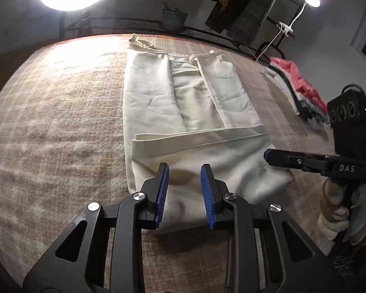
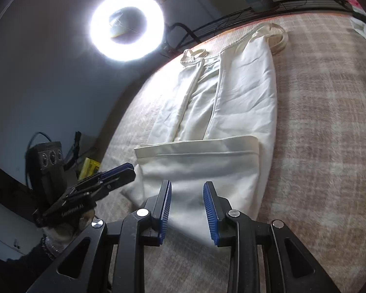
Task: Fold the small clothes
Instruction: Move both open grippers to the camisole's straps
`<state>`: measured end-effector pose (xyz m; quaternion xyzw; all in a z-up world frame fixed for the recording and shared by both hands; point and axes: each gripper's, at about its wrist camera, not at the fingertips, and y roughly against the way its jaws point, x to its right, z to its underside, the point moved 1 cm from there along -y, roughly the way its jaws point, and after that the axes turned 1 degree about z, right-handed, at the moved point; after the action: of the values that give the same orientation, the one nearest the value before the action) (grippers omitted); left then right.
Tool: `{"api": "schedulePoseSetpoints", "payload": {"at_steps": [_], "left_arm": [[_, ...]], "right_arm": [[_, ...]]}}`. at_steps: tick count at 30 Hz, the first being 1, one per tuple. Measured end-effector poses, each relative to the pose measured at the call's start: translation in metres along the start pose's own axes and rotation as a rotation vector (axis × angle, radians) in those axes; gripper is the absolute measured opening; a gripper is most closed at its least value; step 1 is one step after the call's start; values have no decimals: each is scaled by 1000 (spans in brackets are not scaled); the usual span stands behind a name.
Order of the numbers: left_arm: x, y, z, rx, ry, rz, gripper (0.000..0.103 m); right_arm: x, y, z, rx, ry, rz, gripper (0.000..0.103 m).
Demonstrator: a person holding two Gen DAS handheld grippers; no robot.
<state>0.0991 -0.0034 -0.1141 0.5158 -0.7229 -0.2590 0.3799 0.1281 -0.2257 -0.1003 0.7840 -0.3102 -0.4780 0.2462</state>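
I see the cream garment [image 1: 190, 112] lying flat on the plaid blanket [image 1: 56, 127], its near end folded up over itself into a doubled band, side flaps turned in beyond that. My left gripper [image 1: 185, 193] hangs over the garment's near edge, jaws spread, nothing pinched between the blue pads [image 1: 162, 190]. My right gripper [image 2: 187, 207] sits likewise over that same edge, jaws apart and empty. Beyond the garment's far end glows a ring light [image 2: 127, 28]; coloured clothes [image 1: 302, 85] lie off to its right.
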Motion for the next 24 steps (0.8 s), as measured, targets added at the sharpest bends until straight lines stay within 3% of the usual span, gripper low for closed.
{"api": "schedulePoseSetpoints", "payload": {"at_steps": [6, 10, 14, 18, 21, 24], "left_arm": [[-17, -19, -5, -9, 19, -71, 27], [-38, -6, -15, 38, 53, -123, 27], [-61, 10, -19, 67, 127, -121, 27], [-63, 22, -14, 80, 139, -97, 27], [-45, 26, -6, 77, 95, -42, 27], [-11, 24, 4, 72, -22, -11, 27]], "right_arm": [[14, -5, -2, 1, -55, 76, 23], [10, 4, 9, -3, -17, 126, 23], [4, 14, 28, -20, 18, 145, 23], [1, 23, 42, -32, 44, 151, 23], [0, 27, 43, -29, 58, 166, 24], [-4, 30, 37, 0, 68, 160, 27]]}}
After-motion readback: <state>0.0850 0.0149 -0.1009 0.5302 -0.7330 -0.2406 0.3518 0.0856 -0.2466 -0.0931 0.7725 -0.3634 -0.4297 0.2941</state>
